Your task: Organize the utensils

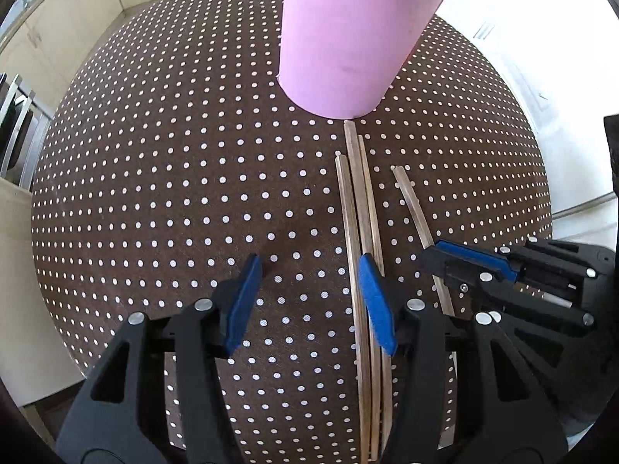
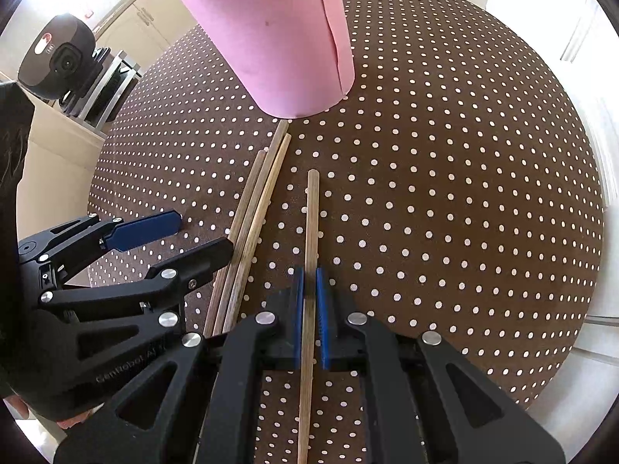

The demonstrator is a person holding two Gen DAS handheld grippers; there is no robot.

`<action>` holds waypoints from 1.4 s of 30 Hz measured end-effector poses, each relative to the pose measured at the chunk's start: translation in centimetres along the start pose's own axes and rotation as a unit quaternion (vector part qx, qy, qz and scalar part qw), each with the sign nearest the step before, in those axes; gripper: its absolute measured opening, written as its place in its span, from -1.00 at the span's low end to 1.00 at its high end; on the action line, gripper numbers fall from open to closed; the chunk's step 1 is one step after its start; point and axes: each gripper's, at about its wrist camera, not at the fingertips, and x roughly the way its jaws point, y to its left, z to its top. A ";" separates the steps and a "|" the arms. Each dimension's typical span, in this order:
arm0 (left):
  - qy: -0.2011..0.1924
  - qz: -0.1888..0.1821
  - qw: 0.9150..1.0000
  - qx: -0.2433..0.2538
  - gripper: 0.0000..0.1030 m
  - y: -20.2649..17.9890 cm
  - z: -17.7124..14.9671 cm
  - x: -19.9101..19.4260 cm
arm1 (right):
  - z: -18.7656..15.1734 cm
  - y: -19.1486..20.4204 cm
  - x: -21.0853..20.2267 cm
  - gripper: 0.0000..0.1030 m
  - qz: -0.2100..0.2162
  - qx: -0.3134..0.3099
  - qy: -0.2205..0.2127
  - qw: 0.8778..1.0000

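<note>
Dotted tablecloth (image 2: 445,193): chopstick (image 2: 311,224) toward cup (image 2: 278,38).

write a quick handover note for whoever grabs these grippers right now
Right gripper: shut on a single chopstick lying on the dotted tablecloth.
Left gripper: half open, empty, low beside the three loose chopsticks.
Pink cup: upright just past the sticks' far ends, a few sticks already inside.
Left to do: lift the held stick into the cup, then the other three.
</note>
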 end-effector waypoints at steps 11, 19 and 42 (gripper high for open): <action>0.021 0.031 0.999 0.003 -0.06 -2.8 2.2 2.1 | -1.0 -1.4 -0.7 -0.90 0.005 0.015 0.001 1.000; 0.039 0.056 0.997 0.041 -0.44 -5.6 3.3 3.3 | -1.4 -0.8 -0.6 -0.90 -0.015 0.000 -0.006 1.000; -0.049 -0.004 0.998 0.041 -0.89 -2.6 1.1 4.9 | -2.0 -1.0 -0.5 -0.90 0.006 0.035 -0.035 0.999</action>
